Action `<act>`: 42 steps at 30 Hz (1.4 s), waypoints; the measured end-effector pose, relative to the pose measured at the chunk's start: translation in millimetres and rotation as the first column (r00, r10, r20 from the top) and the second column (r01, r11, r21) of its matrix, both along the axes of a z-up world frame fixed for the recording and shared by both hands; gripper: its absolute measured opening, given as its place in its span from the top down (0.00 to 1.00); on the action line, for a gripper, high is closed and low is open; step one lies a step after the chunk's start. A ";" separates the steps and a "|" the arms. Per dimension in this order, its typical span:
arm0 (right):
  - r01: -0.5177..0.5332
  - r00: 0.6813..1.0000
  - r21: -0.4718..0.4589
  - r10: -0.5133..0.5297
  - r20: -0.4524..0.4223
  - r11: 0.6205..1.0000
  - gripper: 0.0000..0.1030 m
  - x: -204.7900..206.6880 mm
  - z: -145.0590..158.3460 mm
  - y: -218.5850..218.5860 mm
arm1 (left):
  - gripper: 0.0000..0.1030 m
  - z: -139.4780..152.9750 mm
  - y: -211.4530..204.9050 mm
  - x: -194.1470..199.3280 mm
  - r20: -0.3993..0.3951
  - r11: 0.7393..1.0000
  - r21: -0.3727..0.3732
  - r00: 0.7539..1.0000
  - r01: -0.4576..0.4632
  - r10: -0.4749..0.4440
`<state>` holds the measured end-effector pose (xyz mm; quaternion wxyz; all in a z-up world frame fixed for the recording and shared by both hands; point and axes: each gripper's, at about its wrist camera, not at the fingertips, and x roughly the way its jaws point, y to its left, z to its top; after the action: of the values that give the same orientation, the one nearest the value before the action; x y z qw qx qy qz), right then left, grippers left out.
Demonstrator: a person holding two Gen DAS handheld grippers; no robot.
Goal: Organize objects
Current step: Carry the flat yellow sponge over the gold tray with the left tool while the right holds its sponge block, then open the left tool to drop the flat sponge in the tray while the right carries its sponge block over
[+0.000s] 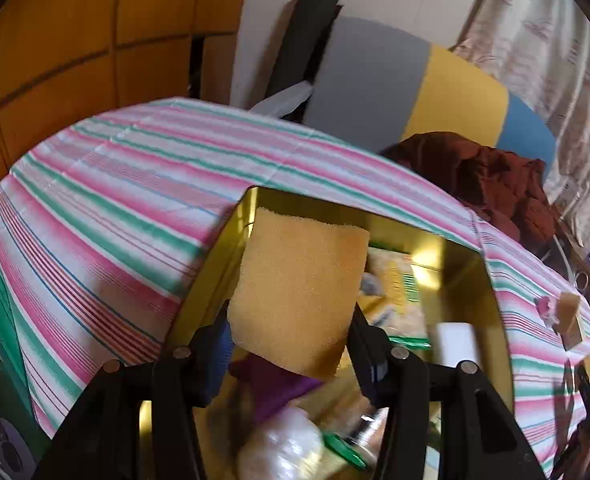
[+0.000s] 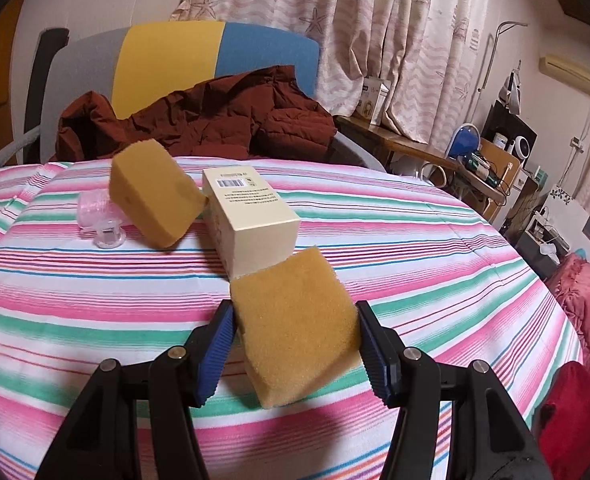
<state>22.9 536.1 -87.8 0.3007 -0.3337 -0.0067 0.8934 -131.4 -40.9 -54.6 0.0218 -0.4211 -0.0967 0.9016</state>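
My left hand-held gripper (image 1: 291, 344) held a sponge (image 1: 299, 292) directly over the open gold tin (image 1: 491, 280) at frame centre, so release meant straight down. My right hand-held gripper (image 2: 293, 346) clamped a second sponge (image 2: 295, 328) above the striped bed (image 2: 95, 312), with no tin in its view.

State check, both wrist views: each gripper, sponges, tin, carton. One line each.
left gripper: shut on a yellow sponge, held over the tin
gold tin: open, partly filled with packets
right gripper: shut on a second sponge
third sponge: loose on the striped cloth, tilted, leaning
cream carton: closed, lying on its side
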 end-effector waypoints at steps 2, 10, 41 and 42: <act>-0.013 1.000 0.000 0.013 -0.003 1.000 0.42 4.9 1.0 -6.3 | 0.48 -7.1 -6.1 -7.5 0.033 1.000 0.008 0.999 -0.014 0.013; -0.070 0.998 0.043 0.069 0.013 0.997 0.42 12.6 1.8 -37.1 | 0.41 -27.4 -10.0 -11.8 0.111 0.998 -0.024 0.992 -0.053 0.055; -0.675 0.733 -0.221 0.674 -0.090 0.704 0.41 -63.1 66.6 -328.3 | 0.35 1.7 -12.1 98.8 -0.135 0.998 0.070 0.991 0.003 0.006; -0.683 0.724 -0.221 0.686 -0.079 0.696 0.41 -73.2 66.6 -338.9 | 0.35 1.1 -12.3 98.9 -0.128 0.997 0.074 0.992 0.002 0.007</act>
<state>-50.3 197.2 -21.2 -0.0946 -0.3444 -0.0263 0.9337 -32.6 -53.2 -53.5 0.0424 -0.3609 -0.1287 0.9227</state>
